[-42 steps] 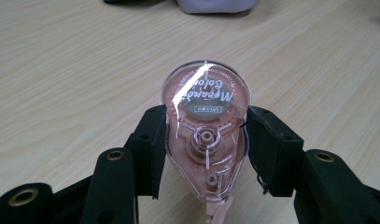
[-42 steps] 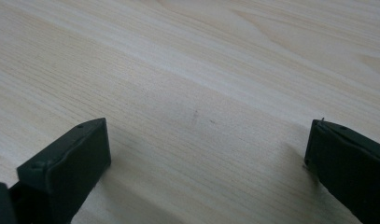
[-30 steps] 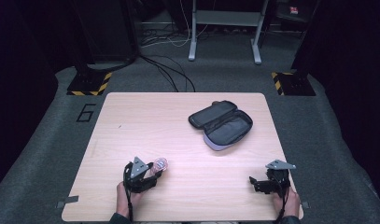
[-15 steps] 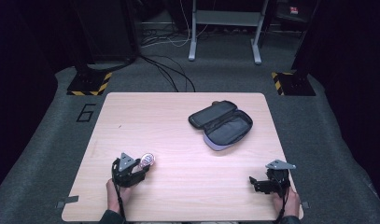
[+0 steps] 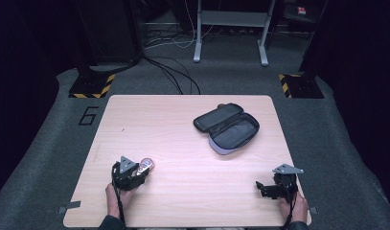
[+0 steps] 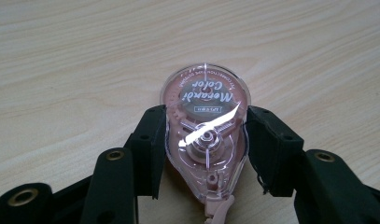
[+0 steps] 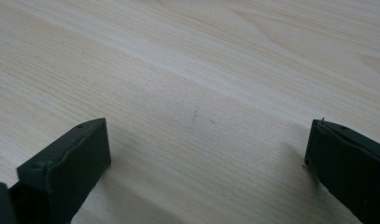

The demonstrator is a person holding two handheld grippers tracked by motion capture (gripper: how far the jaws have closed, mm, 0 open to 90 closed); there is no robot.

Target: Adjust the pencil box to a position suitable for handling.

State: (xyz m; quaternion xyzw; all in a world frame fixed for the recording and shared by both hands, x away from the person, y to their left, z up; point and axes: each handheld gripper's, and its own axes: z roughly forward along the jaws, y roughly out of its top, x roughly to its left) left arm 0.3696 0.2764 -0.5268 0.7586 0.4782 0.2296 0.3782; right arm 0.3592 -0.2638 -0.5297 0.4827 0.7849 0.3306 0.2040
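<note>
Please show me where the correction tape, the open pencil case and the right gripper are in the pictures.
correction tape (image 6: 205, 140), left gripper view, on its clear pink body near the hub.
pencil case (image 5: 227, 128), high view, on its open dark inside.
right gripper (image 5: 262, 188), high view, between its fingertips.

Overhead faces forward; both tool cameras skim table (image 5: 192, 143)

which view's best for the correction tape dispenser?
Left gripper view: the correction tape dispenser sits close up between the left gripper jaws, label and reels readable. High view shows it as a small pink blob at that gripper.
</note>
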